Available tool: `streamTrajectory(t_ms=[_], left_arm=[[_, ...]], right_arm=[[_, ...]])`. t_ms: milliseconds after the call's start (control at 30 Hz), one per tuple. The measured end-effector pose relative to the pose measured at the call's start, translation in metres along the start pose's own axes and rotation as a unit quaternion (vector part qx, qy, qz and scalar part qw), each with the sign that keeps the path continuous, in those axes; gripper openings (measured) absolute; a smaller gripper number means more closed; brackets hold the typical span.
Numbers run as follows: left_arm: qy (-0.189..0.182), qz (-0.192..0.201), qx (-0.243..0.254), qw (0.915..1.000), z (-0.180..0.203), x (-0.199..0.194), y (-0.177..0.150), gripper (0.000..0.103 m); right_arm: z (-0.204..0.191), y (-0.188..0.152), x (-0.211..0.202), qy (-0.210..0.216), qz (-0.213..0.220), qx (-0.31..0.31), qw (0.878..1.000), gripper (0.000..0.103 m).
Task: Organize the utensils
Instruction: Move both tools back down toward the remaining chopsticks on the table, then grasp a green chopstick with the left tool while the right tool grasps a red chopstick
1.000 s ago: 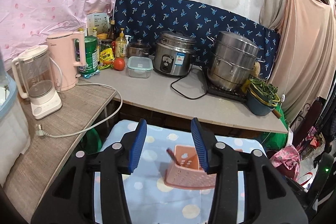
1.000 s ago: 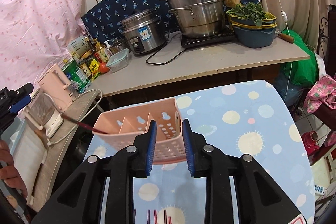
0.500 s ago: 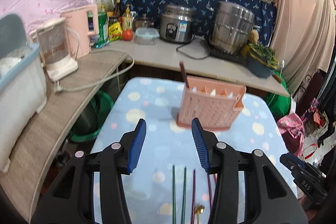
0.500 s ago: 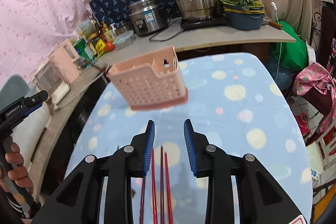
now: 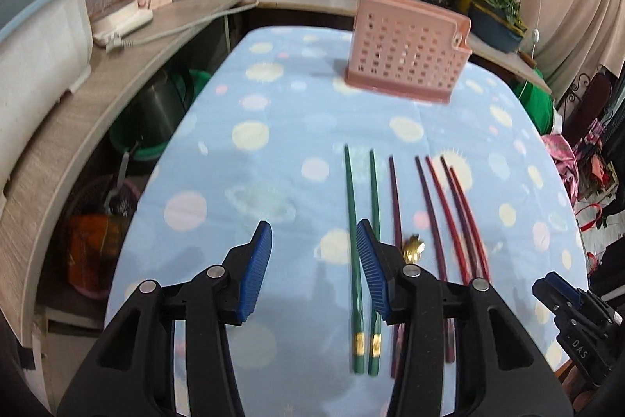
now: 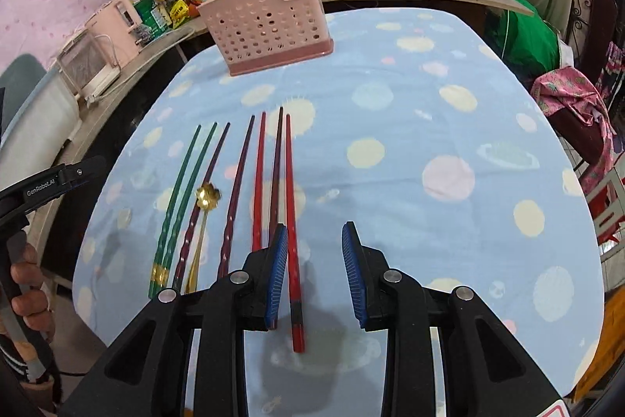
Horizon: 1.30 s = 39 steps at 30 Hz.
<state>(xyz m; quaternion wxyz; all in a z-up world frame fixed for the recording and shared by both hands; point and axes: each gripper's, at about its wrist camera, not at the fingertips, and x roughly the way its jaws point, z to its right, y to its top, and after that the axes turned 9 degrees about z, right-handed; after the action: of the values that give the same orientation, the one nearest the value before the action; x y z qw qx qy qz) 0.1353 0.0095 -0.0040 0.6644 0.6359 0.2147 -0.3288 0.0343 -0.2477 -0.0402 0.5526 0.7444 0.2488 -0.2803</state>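
Right wrist view: right gripper point(image 6: 314, 266), jaws parted and empty, hovers over the outermost red chopstick point(image 6: 292, 221) at lower centre; pink utensil caddy point(image 6: 269, 26) stands upper left. Best straddle one stick only, then close squarely.

Left gripper point(image 5: 314, 262) and right gripper point(image 6: 314, 260) both angled down, jaws parted, empty; hand point(image 6: 25, 286) gripping left handle.

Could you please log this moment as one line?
left gripper: open, empty | right gripper: open, empty | chopsticks: on table | basket: upright
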Motion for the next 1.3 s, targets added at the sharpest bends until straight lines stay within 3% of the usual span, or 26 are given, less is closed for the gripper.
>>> streamTrajectory(t_ms=[300,700,967,1300], left_arm=[[-0.005,-0.044,0.001,0.9990,0.001,0.006,-0.042,0.043],[-0.010,-0.066,-0.001,0.9977,0.000,0.007,-0.062,0.048],[-0.018,-0.077,0.006,0.9968,0.008,0.009,-0.072,0.053],[-0.025,-0.088,0.010,0.9958,0.013,0.015,-0.081,0.057]], right_arm=[[-0.004,-0.027,0.006,-0.001,-0.023,-0.003,1.000,0.029],[-0.010,-0.039,0.015,0.000,-0.039,-0.012,0.999,0.029],[-0.010,-0.043,0.018,-0.003,-0.045,-0.016,0.999,0.023],[-0.009,-0.046,0.019,-0.009,-0.045,-0.022,0.999,0.008]])
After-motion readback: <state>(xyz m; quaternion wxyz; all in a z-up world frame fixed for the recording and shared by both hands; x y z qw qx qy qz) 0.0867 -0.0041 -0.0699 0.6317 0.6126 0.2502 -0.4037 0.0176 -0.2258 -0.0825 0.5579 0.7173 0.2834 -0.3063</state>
